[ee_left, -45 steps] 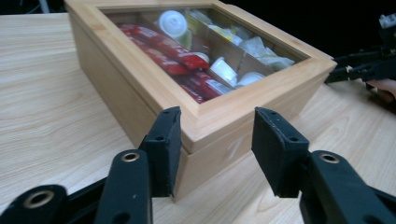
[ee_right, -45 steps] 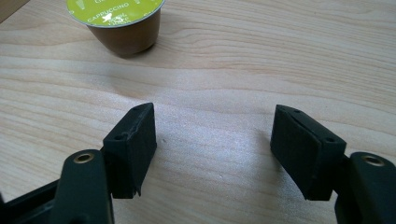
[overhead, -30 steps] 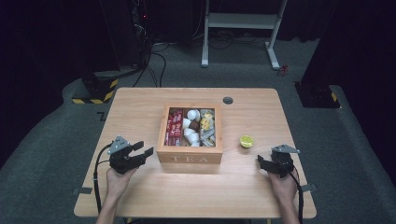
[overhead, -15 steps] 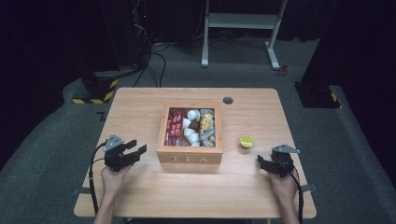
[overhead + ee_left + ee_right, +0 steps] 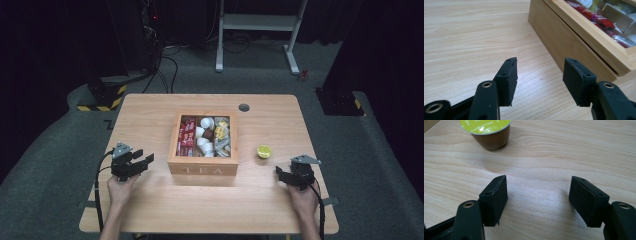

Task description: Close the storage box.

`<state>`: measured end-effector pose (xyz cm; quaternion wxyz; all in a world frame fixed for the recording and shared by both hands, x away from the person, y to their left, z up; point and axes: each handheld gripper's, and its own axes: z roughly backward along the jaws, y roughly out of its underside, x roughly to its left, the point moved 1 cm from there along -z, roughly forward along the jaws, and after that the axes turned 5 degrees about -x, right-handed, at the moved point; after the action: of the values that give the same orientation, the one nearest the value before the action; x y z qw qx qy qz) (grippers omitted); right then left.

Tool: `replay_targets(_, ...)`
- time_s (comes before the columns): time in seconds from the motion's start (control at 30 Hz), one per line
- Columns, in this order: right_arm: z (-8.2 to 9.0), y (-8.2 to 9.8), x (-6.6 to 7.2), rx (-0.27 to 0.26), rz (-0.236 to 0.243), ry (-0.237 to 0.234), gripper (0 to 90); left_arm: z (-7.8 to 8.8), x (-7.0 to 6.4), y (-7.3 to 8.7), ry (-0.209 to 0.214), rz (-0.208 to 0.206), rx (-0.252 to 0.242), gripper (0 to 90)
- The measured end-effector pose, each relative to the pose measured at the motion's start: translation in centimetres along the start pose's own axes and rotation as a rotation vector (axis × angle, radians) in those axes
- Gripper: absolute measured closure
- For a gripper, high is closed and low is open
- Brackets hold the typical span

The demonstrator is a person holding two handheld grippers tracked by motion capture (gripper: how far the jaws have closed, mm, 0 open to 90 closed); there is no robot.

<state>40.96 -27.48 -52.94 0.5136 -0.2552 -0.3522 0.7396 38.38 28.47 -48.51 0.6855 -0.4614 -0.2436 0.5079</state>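
The left gripper [image 5: 145, 161] had drawn back from the tea box [image 5: 202, 168], jaws apart and empty. The right gripper [image 5: 280, 175], also open and empty, rested near the coffee capsule [image 5: 263, 151] on the table [image 5: 150, 115].

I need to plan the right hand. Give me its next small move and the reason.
Probably ease the right gripper forward toward the coffee capsule. Its jaws are open with nothing between them, and the capsule stands upright on the table just ahead, outside the tea box.
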Motion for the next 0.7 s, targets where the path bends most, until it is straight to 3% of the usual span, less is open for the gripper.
replay_targets(0.4,0.0,0.0,0.0,0.000,0.000,0.000,31.1,-1.6,0.5,0.5,-0.027,0.002,0.068,40.4)
replay_targets(0.47,0.0,0.0,0.0,0.000,0.000,0.000,31.1,-2.0,0.7,0.7,-0.035,0.020,0.091,37.7)
replay_targets(0.7,0.0,0.0,0.0,0.000,0.000,0.000,31.1,-2.9,1.2,1.2,-0.059,0.009,0.125,35.0)
